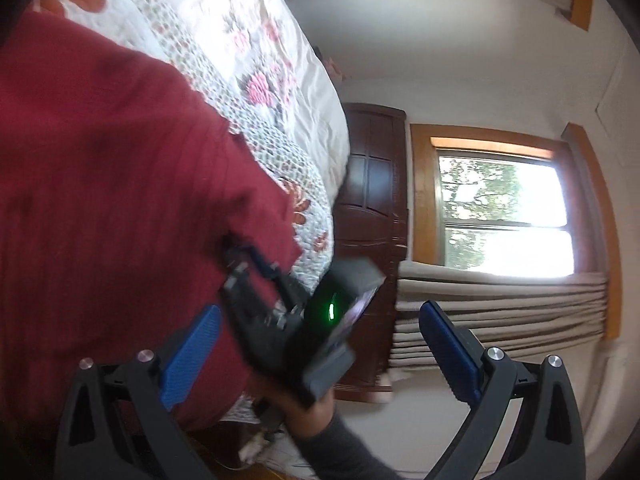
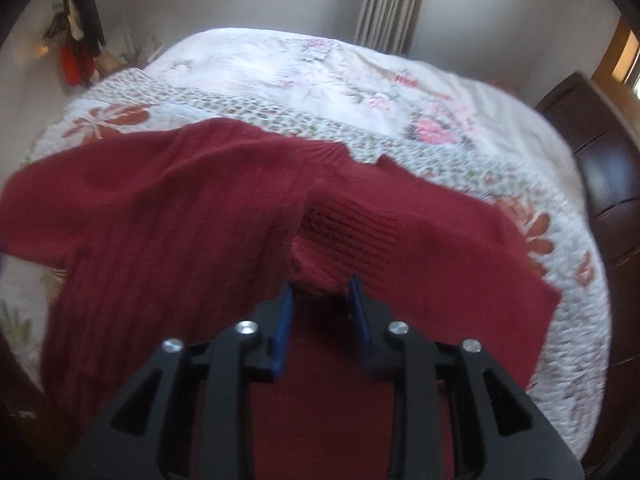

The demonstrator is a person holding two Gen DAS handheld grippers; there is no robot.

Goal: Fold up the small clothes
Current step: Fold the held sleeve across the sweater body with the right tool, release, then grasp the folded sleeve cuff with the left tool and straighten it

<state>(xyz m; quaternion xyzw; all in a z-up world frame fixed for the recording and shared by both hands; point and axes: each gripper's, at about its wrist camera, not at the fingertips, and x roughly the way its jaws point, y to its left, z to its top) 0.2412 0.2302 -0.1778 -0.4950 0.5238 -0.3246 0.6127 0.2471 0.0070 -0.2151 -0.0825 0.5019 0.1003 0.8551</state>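
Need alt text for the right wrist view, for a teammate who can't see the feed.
The right gripper has its blue fingers closed on a bunched fold of a dark red knitted sweater that lies spread over a bed with a floral quilt. Behind the bed are a grey wall, a window with a curtain and, at the right, a dark wooden headboard.

Our left wrist camera is rolled on its side, close over the bed's (image 1: pixel 256 40) edge, facing along that edge toward a window (image 1: pixel 504 212) and a dark wardrobe (image 1: pixel 376 184). Its view takes in our right gripper (image 1: pixel 240 264) at the sweater's (image 1: pixel 100 184) corner. Our right wrist camera sits upright and low at the bed's (image 2: pixel 320 68) near edge, facing across it to the far wall, very near the sweater (image 2: pixel 180 200). Both views share the sweater, the bed and the wardrobe (image 2: pixel 600 168).
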